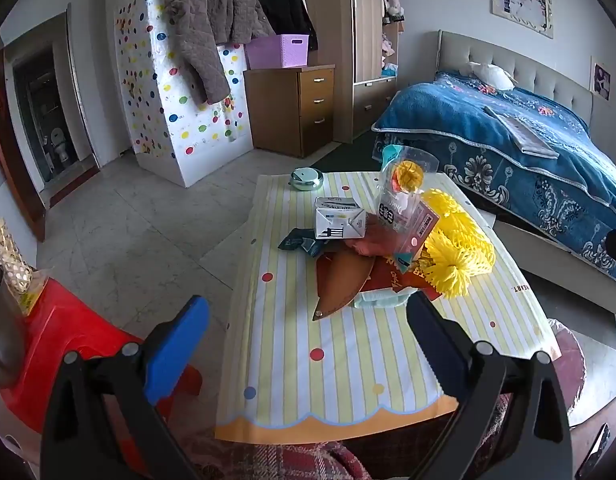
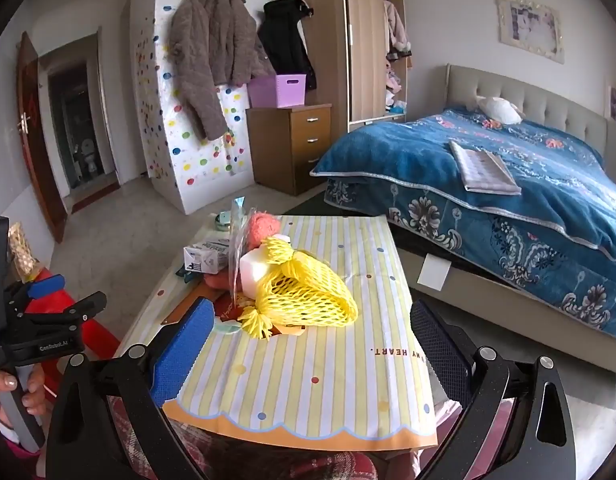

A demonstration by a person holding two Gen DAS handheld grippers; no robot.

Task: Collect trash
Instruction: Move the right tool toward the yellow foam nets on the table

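Both grippers hover over the near edge of the striped surface (image 1: 347, 380), the left gripper (image 1: 308, 344) and right gripper (image 2: 311, 348) each spread wide and holding nothing. The trash sits heaped mid-surface: yellow foam netting (image 2: 304, 296), a small milk carton (image 1: 339, 222), and a clear plastic wrapper (image 1: 403, 200) standing upright among them.

Both grippers look alike: the left gripper (image 1: 308, 340) and right gripper (image 2: 311, 352) have black angular frames, round silver screws at the joints, one blue pad, one dark textured pad. White "GenRobot.AI" lettering marks the left one's body.
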